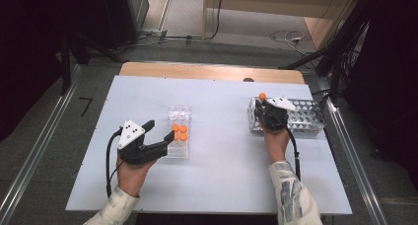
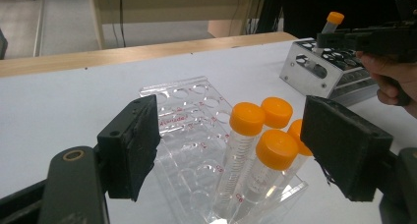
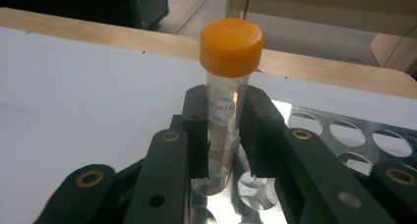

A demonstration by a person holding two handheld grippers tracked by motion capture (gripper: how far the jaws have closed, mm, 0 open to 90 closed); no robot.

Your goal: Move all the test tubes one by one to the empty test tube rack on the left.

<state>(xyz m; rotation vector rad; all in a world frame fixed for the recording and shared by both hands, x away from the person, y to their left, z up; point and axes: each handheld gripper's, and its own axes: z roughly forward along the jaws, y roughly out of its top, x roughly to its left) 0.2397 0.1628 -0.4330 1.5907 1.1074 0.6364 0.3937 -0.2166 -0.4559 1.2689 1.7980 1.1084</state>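
While the right gripper (image 3: 223,140) pinches one orange-capped tube (image 3: 227,86) in the metal rack (image 1: 308,114), four tubes (image 2: 260,155) already stand in the clear rack (image 2: 184,116). Its jaws spread wide and holding nothing, the left gripper (image 2: 231,150) flanks that rack, so perhaps one transfer remains.

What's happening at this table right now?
A person is moving orange-capped tubes between racks. The right claw is shut on one tube standing in the metal rack. The left claw is open beside the clear plastic rack, which holds four orange-capped tubes; its pads touch none of them.
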